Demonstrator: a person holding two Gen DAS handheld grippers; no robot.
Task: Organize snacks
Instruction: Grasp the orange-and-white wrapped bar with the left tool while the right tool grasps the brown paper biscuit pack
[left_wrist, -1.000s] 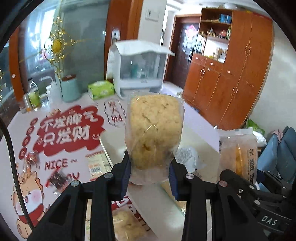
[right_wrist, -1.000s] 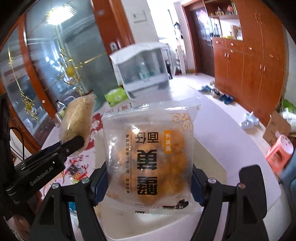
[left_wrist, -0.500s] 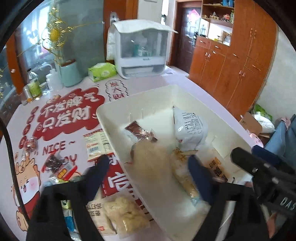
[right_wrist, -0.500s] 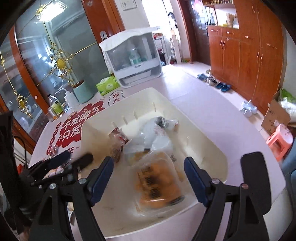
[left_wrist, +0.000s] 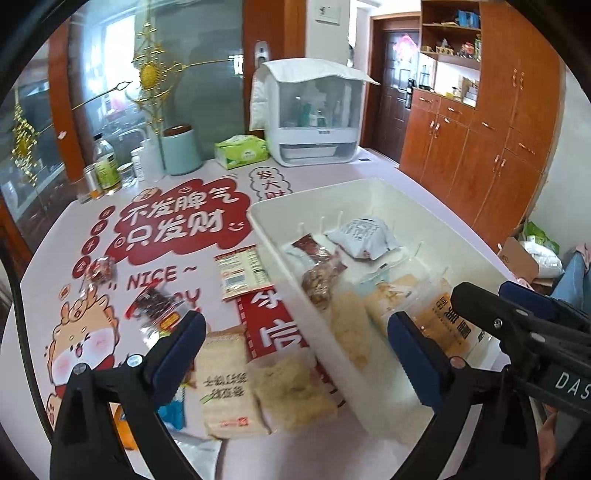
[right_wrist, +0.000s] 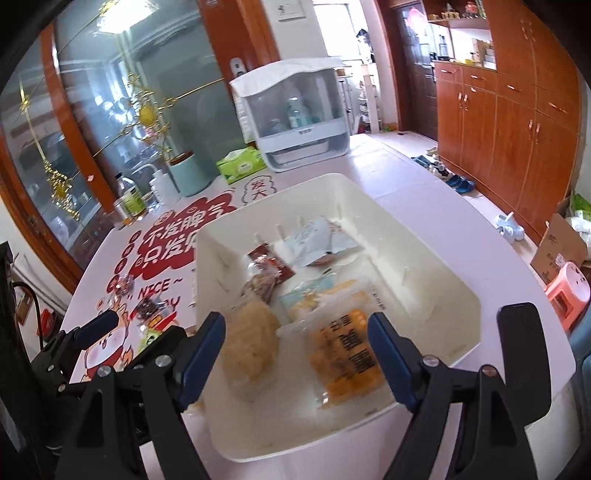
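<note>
A white bin (left_wrist: 325, 199) (right_wrist: 465, 291) stands on the table and holds several snack packs. A pale crumbly pack (right_wrist: 251, 347) (left_wrist: 347, 332) and an orange printed pack (right_wrist: 347, 354) (left_wrist: 447, 321) lie at its near end. My left gripper (left_wrist: 295, 354) is open and empty above the bin's left wall. My right gripper (right_wrist: 295, 354) is open and empty above the two packs. More packs lie on the table left of the bin: a beige one (left_wrist: 225, 384), a crumbly one (left_wrist: 291, 391) and a striped one (left_wrist: 243, 271).
A white covered cabinet (left_wrist: 310, 118), a green tissue box (left_wrist: 242, 151), a teal canister (left_wrist: 181, 147) and bottles (left_wrist: 107, 166) stand at the table's far side. Small dark snack packs (left_wrist: 155, 302) lie on the red-printed mat. Wooden cupboards (right_wrist: 517, 110) line the right wall.
Both grippers opened and let go of their packs. The crumbly pack and the orange pack dropped into the bin's near end. Both grippers now point down at the bin.
</note>
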